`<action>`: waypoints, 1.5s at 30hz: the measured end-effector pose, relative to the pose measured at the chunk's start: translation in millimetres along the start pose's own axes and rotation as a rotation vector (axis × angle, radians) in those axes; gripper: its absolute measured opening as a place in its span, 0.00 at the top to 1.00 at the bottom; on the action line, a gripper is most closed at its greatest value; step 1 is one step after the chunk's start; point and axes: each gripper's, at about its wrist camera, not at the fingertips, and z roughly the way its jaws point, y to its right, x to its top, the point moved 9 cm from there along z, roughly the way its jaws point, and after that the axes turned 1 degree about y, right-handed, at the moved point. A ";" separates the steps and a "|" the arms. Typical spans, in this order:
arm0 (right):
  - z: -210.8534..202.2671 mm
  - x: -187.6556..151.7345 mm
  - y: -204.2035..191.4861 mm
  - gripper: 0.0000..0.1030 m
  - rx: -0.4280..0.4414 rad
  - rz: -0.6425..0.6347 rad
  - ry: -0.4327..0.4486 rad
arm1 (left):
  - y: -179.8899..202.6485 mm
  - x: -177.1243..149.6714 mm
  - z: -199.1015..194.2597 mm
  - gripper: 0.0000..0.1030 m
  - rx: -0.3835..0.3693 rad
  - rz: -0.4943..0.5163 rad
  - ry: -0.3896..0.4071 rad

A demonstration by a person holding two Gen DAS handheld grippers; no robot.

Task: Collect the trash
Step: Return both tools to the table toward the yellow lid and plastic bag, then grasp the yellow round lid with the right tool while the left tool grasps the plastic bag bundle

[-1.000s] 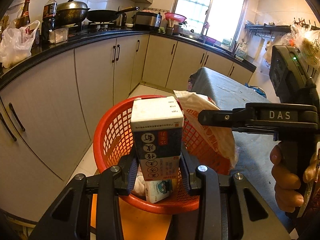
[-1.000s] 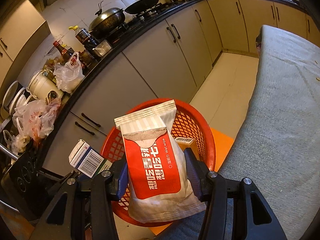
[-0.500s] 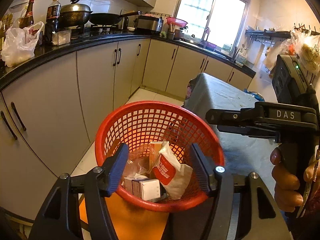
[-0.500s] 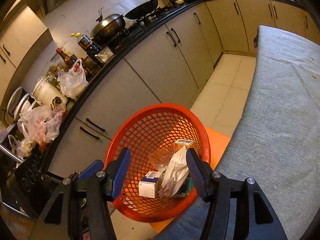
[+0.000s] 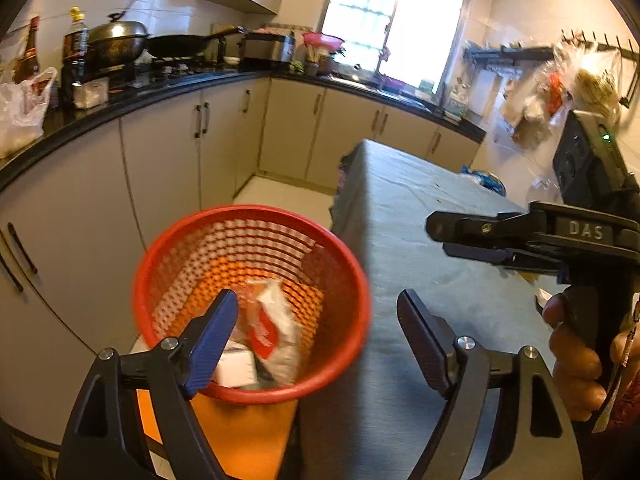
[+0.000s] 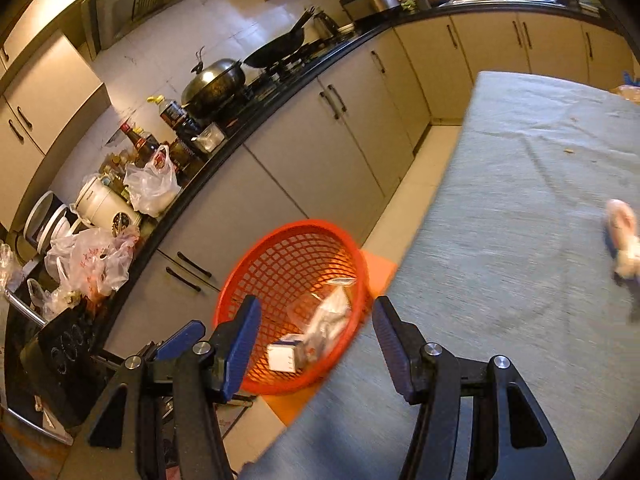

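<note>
A red mesh basket (image 5: 248,211) (image 6: 294,227) stands on the floor beside the table. In it lie a red and white wet wipe packet (image 5: 274,326) (image 6: 330,312) and a white carton (image 5: 236,368) (image 6: 282,357). My left gripper (image 5: 316,304) hangs over the basket's right rim and the table edge; its jaws are opening with nothing between them. My right gripper (image 6: 316,306) (image 5: 438,237) stands open and empty above the basket's near rim. A blurred pink and white object (image 6: 624,236) lies on the table at the right.
The table (image 5: 400,208) (image 6: 520,200) has a grey cloth. An orange stool (image 5: 240,432) sits under the basket. Cabinets (image 5: 160,152) run along the left, and the black counter (image 6: 224,148) holds a wok, bottles and plastic bags. A hand (image 5: 576,364) holds the right gripper's handle.
One second ago the left gripper held the carton and the right held the wet wipe packet over the basket. Both were let go and lie in the basket. Both grippers drew back toward the table.
</note>
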 end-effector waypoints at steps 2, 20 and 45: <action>-18.3 -3.3 12.9 0.40 -0.018 0.002 0.016 | 19.3 -3.3 3.1 0.22 -0.025 0.032 -0.012; -219.5 -0.9 255.1 0.39 -0.376 0.180 0.182 | 189.7 -21.4 54.4 0.22 -0.181 0.209 -0.188; -183.4 6.1 246.5 0.68 -0.326 -0.053 0.128 | 236.3 5.9 109.9 0.22 -0.203 0.165 -0.279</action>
